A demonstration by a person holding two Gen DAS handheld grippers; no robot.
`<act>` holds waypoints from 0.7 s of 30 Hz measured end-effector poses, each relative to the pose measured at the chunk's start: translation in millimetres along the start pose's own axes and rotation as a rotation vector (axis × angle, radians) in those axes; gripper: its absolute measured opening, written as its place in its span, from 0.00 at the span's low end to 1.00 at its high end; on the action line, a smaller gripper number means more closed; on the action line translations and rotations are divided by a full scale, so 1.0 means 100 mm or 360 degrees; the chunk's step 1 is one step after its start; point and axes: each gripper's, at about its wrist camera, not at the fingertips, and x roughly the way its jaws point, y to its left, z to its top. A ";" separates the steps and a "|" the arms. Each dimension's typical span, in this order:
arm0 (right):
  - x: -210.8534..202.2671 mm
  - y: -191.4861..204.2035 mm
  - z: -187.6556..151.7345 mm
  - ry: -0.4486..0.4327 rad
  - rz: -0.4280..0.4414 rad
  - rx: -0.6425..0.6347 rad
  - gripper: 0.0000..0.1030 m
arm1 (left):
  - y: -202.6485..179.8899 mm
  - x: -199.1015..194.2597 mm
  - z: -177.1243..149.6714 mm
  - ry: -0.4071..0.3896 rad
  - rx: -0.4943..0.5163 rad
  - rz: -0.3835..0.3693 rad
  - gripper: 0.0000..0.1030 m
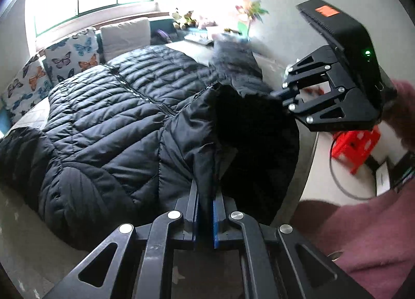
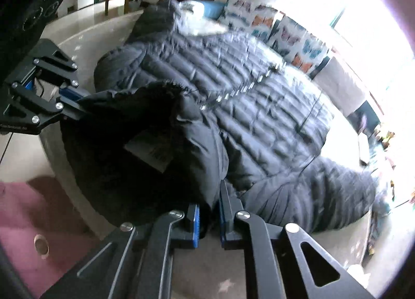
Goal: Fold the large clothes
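Clamped tight in the foreground of the left wrist view, the left gripper (image 1: 206,192) is pinching the collar edge of a black puffer coat (image 1: 103,128), with the fabric squeezed between its blue pads. Beyond it the coat is lying spread, front up and zipped, across a pale table (image 1: 23,234), its hood opening (image 1: 243,115) dark and gaping near the right gripper (image 1: 278,97), which is biting into the hood's far rim. A pink sleeve (image 1: 371,242) is showing at the lower right, and butterfly cushions (image 1: 70,58) are lining the window side. Turning to the right wrist view, the right gripper (image 2: 210,211) is closed on the hood edge close to the lens, while the left gripper (image 2: 77,107) is holding the opposite rim at the left. Both sleeves are lying out to the sides and the body is flat, so folding seems barely begun: the hood looks about to be turned, with sleeves and body left to fold.
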 end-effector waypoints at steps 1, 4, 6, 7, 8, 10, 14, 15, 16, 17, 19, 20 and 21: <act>0.10 0.00 -0.04 0.0037 0.0042 0.0003 0.13 | 0.02 0.02 0.00 0.0024 0.0001 0.0009 0.08; 0.07 -0.08 -0.02 0.0048 0.0141 0.0008 0.13 | 0.16 -0.11 0.04 0.0057 -0.0069 -0.0018 0.10; -0.09 -0.18 0.05 0.0016 0.0234 0.0009 0.18 | 0.26 -0.31 0.09 0.0024 -0.0093 -0.0034 0.10; -0.18 -0.24 0.09 -0.0019 0.0270 0.0012 0.20 | 0.29 -0.44 0.12 -0.0015 -0.0094 -0.0011 0.11; -0.28 -0.31 0.12 -0.0059 0.0324 0.0021 0.24 | 0.34 -0.53 0.15 -0.0049 -0.0100 0.0010 0.11; -0.49 -0.49 0.23 -0.0168 0.0455 0.0060 0.33 | 0.46 -0.71 0.24 -0.0132 -0.0137 0.0049 0.12; -0.56 -0.70 0.34 -0.0329 0.0416 0.0153 0.56 | 0.85 -0.76 0.44 -0.0244 -0.0293 0.0189 0.72; -0.48 -0.79 0.40 -0.0344 0.0353 0.0195 0.56 | 0.95 -0.73 0.47 -0.0289 -0.0323 0.0248 0.76; -0.40 -0.85 0.43 -0.0349 0.0317 0.0227 0.56 | 1.06 -0.66 0.50 -0.0303 -0.0355 0.0281 0.76; -0.28 -0.94 0.47 -0.0347 0.0274 0.0284 0.56 | 1.20 -0.55 0.52 -0.0283 -0.0408 0.0299 0.76; 0.02 -1.08 0.50 -0.0306 0.0210 0.0375 0.56 | 1.43 -0.33 0.53 -0.0244 -0.0511 0.0294 0.75; 0.16 -1.15 0.51 -0.0290 0.0202 0.0420 0.56 | 1.54 -0.23 0.52 -0.0229 -0.0560 0.0290 0.75; 0.27 -1.21 0.49 -0.0277 0.0197 0.0456 0.56 | 1.62 -0.16 0.50 -0.0221 -0.0591 0.0296 0.75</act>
